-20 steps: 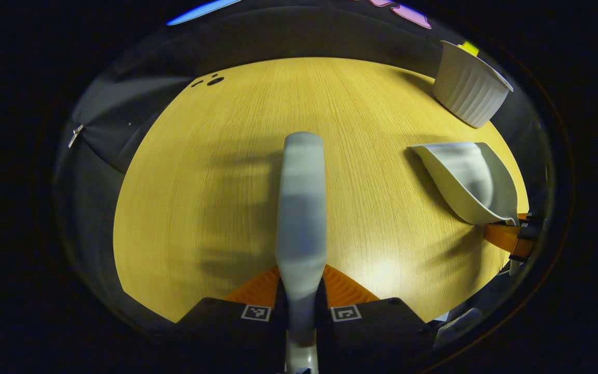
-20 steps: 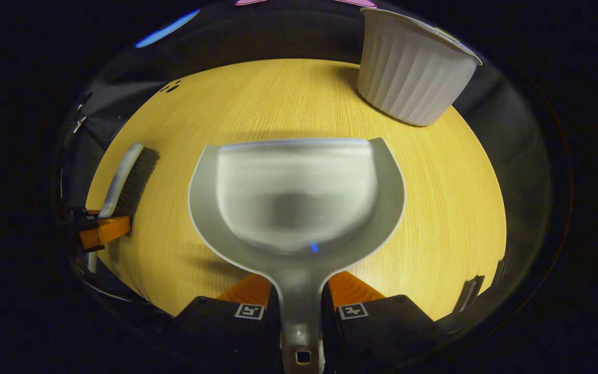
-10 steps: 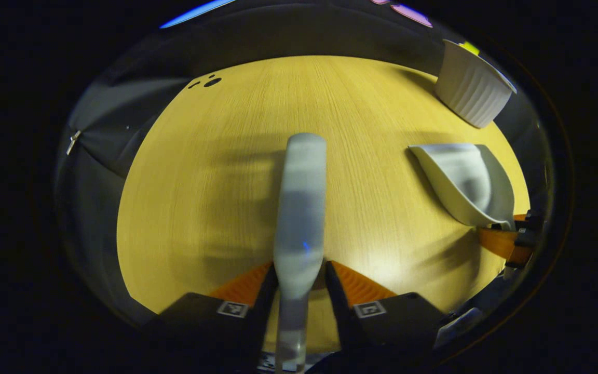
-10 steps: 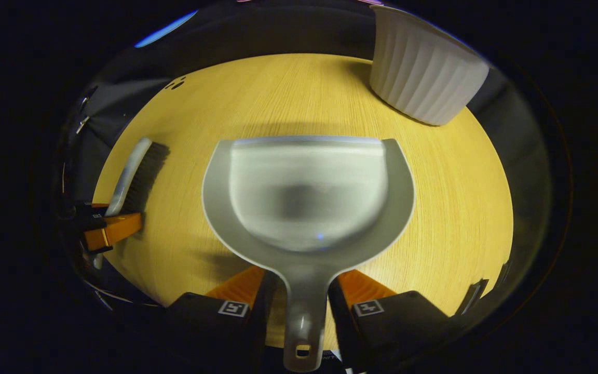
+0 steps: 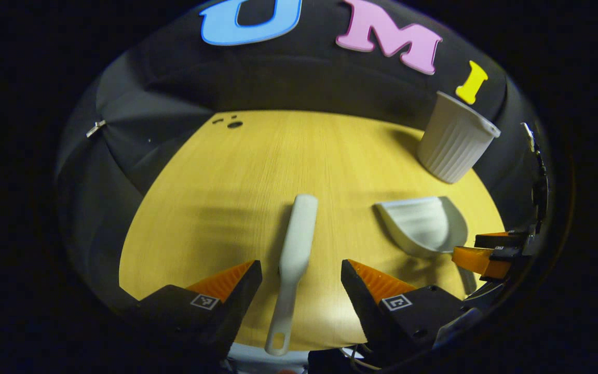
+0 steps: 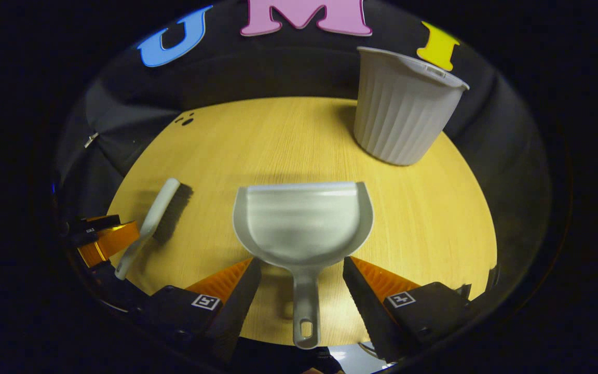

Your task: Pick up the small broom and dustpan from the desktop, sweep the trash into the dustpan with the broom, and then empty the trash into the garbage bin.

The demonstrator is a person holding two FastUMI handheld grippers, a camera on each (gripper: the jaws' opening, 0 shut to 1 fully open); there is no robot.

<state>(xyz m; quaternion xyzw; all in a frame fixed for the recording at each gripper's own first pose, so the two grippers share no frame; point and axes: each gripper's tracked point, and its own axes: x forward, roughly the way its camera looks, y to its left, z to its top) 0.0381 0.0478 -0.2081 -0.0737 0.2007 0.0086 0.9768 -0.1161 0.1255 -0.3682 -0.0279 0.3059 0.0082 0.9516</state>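
The small grey broom (image 5: 296, 249) lies flat on the wooden desktop (image 5: 257, 171), its handle pointing back between the fingers of my left gripper (image 5: 301, 272), which stands open and apart from it. The grey dustpan (image 6: 301, 221) rests on the desktop with its handle between the fingers of my right gripper (image 6: 301, 272), also open and not touching it. The broom (image 6: 156, 218) with its dark bristles shows at the left of the right gripper view, beside the left gripper (image 6: 103, 240). The dustpan (image 5: 423, 224) and the right gripper (image 5: 488, 254) appear at the right of the left gripper view.
A white ribbed garbage bin (image 6: 400, 106) stands upright at the back right of the desktop, also seen as the bin (image 5: 454, 137) in the left gripper view. Small dark holes (image 5: 231, 123) mark the far left of the desktop. The booth's black cloth wall rises behind.
Both grippers have opened, letting go of the broom and the dustpan, and have drawn back and up. Broom and dustpan now lie on the desktop.
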